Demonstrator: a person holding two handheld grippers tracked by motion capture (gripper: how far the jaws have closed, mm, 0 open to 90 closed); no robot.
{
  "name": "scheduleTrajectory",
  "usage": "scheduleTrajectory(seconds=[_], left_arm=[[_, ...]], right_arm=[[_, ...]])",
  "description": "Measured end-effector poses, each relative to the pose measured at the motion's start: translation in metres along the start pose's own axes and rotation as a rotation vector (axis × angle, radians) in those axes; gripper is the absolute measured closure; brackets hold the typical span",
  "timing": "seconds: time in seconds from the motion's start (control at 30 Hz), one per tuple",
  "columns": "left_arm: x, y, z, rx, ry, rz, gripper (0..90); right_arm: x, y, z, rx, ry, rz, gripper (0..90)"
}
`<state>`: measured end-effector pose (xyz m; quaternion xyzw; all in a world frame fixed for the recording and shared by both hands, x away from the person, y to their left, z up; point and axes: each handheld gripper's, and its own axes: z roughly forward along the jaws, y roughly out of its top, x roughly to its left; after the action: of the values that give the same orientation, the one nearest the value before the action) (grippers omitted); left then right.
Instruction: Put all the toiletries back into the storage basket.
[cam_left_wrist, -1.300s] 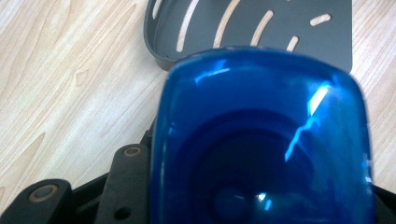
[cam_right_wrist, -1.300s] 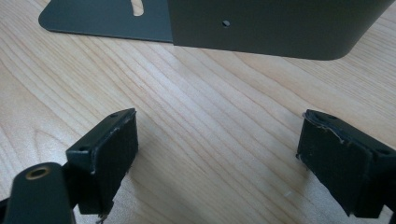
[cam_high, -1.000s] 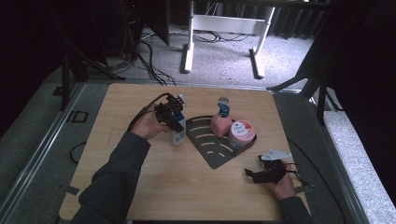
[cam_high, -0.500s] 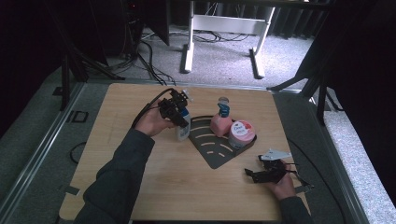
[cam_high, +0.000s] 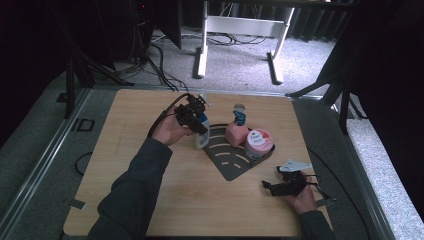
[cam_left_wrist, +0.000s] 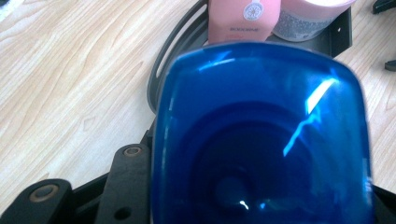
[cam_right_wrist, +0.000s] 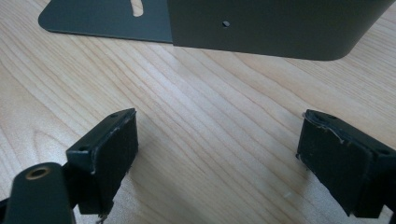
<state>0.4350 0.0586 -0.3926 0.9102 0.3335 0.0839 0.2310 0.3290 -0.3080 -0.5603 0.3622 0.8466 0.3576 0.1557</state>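
Gripping a white bottle (cam_high: 201, 134) with a blue cap (cam_left_wrist: 261, 135), the left gripper (cam_high: 192, 114) holds it at the dark tray's (cam_high: 235, 170) left edge. Inside the tray stand a pink bottle (cam_high: 236, 133) and a pink jar (cam_high: 258, 143). Resting on the table (cam_high: 125, 150), the right gripper (cam_high: 280, 187) gapes wide with nothing between its jaws.

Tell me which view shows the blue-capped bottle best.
High view: the blue-capped bottle shows whole, white body upright at the dark rack's left edge, held by the left gripper. Left gripper view gives just its blue cap close up.

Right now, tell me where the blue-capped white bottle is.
In the high view, the blue-capped white bottle stands at the dark rack's left edge, gripped by the left tool, left of the pink bottle.
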Motion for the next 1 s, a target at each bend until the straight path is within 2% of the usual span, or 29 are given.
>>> scheduleTrajectory(seconds=[0.53,1.0], left_arm=[[-0.001,0.007,0.007,-0.032,0.013,-0.029,55.4],[-0.003,0.014,0.019,-0.044,0.013,-0.032,55.3]], right_arm=[[0.000,0.000,0.000,0.000,0.000,0.000,12.0],[0.000,0.000,0.000,0.000,0.001,0.000,12.0]])
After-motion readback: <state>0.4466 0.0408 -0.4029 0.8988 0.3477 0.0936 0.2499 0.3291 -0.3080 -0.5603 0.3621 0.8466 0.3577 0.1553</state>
